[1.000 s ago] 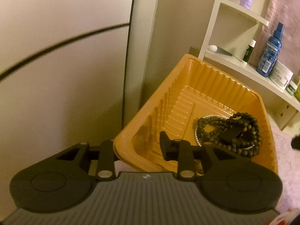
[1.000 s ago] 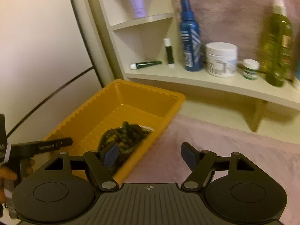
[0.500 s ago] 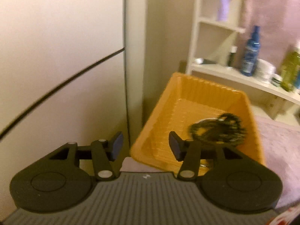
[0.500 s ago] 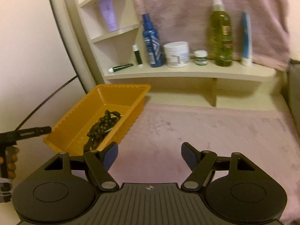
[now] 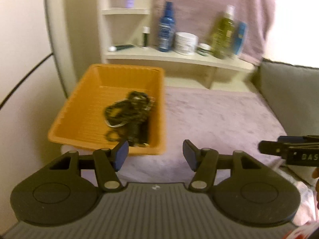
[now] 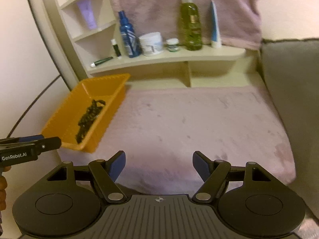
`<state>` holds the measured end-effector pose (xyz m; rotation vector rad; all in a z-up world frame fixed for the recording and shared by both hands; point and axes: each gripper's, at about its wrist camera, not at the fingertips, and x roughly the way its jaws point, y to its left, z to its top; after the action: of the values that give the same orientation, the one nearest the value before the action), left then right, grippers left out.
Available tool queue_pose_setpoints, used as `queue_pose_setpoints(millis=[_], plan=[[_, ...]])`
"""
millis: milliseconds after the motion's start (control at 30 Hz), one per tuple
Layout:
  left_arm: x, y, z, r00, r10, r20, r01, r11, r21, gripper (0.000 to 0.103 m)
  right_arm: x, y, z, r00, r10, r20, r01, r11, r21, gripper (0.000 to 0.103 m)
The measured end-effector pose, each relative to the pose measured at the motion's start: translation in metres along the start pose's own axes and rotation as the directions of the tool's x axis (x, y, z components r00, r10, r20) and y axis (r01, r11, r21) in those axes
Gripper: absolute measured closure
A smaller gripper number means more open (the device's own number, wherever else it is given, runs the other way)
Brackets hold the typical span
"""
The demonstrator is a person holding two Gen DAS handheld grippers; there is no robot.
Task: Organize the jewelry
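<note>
Jewelry (image 5: 127, 117), a dark tangle of beaded strands with a pale metal ring showing among them, lies heaped toward the right wall of the orange plastic tray (image 5: 79, 107), which sits at the left edge of the mauve plush surface (image 5: 215, 119) beside the cream panel. We read this as the gathering stage done: the ridged, walled tray keeps loose strands from sliding off. Our left gripper (image 5: 155, 153) hangs short of the tray's near rim; its jaws have just been opening and stand apart with nothing between them. Our right gripper (image 6: 158, 164) is spread wide over bare plush, equally empty. Behind, the corner shelf (image 6: 169, 59) carries a blue spray bottle (image 6: 128, 37), a white jar (image 6: 151, 43) and a green spray bottle (image 6: 189, 23), well apart from the tray.
</note>
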<state>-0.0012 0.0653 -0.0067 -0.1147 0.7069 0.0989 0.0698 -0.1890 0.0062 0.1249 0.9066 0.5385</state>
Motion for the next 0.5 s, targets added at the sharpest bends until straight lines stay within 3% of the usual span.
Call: queue_pose_setpoints(millis=[267,500], plan=[[0.001,-0.038,-0.014,0.995,-0.091,-0.049,0.093,0.995,0.038,0.045,-0.015,-0.005,-0.015,0.999,-0.027,-0.03,0.028,0.999,0.018,0.029],[0.003,-0.047,-0.018,0.993,-0.101,-0.064,0.105,0.992,0.066,0.045,-0.016,-0.009,-0.018,0.998,-0.034,-0.047,0.036,0.999,0.034,0.029]])
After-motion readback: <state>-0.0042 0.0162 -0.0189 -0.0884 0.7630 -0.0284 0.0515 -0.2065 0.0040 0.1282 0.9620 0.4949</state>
